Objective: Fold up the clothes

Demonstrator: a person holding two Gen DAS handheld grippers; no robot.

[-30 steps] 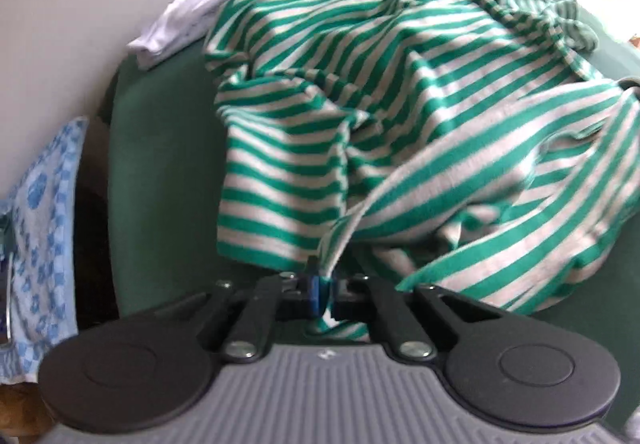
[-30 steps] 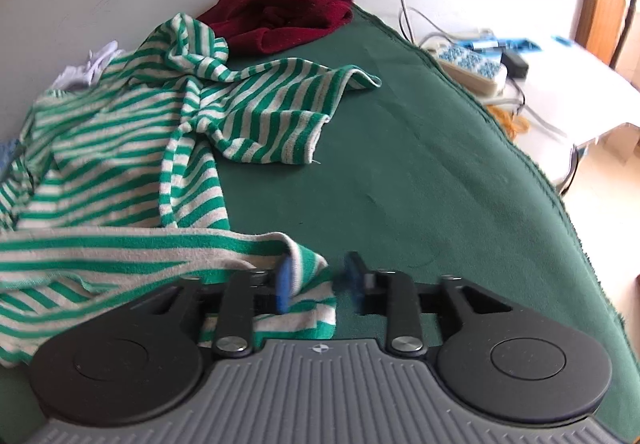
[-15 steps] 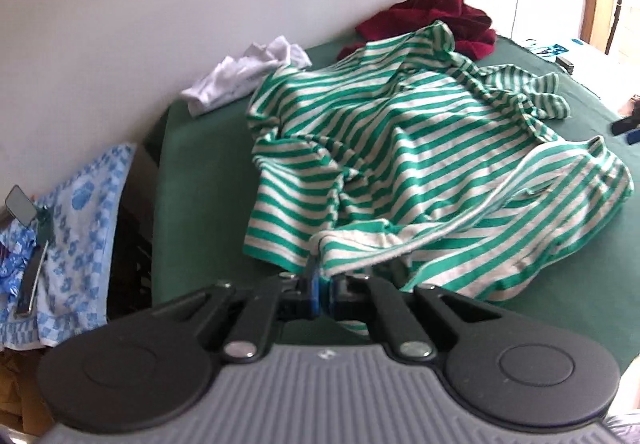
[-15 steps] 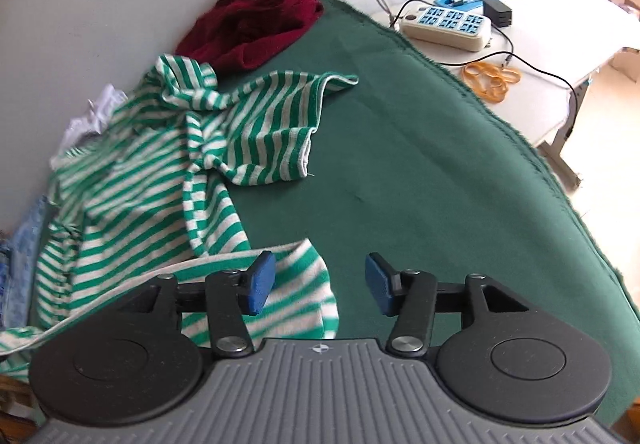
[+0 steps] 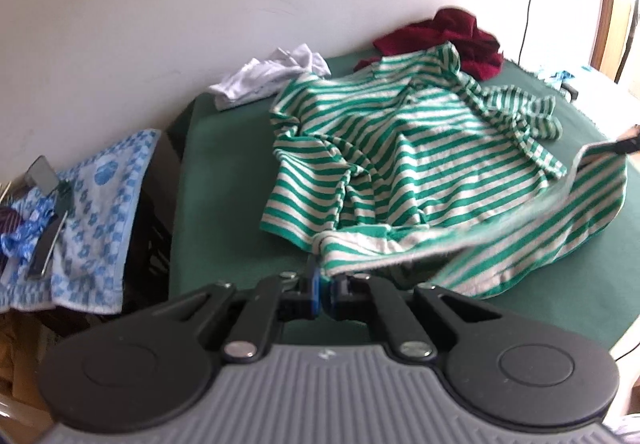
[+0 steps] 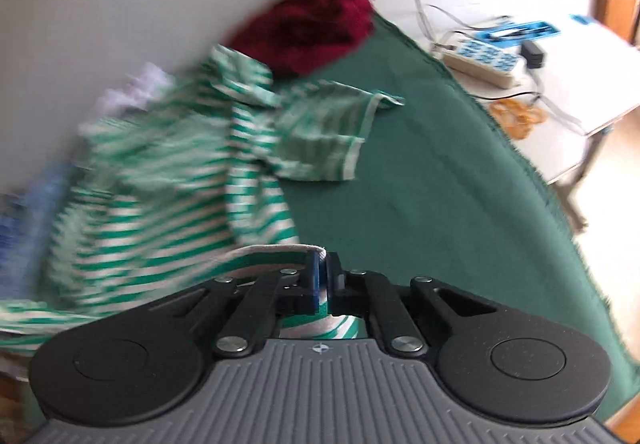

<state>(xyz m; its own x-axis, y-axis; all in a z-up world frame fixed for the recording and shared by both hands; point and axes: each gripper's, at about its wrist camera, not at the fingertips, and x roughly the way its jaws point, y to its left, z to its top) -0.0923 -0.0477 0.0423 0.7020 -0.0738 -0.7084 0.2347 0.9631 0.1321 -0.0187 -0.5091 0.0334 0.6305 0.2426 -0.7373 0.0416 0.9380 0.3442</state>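
A green-and-white striped shirt point(image 5: 420, 148) lies crumpled on the green-covered table point(image 5: 224, 172). Its near hem hangs lifted between my two grippers. My left gripper point(image 5: 325, 276) is shut on the hem's left corner. In the right wrist view, which is blurred by motion, my right gripper point(image 6: 323, 264) is closing its jaws onto the other end of the hem, and the pads press on the striped shirt point(image 6: 160, 184). The right gripper's tip point(image 5: 628, 143) shows at the far right of the left wrist view, holding that raised corner.
A maroon garment point(image 5: 452, 32) and a white garment point(image 5: 272, 76) lie by the wall at the back. A blue patterned towel point(image 5: 92, 204) drapes over things left of the table. A power strip point(image 6: 484, 58), cables and rubber bands point(image 6: 516, 114) sit on a white side table point(image 6: 580, 56).
The right gripper's jaws, open around the hem before, have shut on it. Both grippers have risen and drawn back, lifting the hem and stretching it between them.
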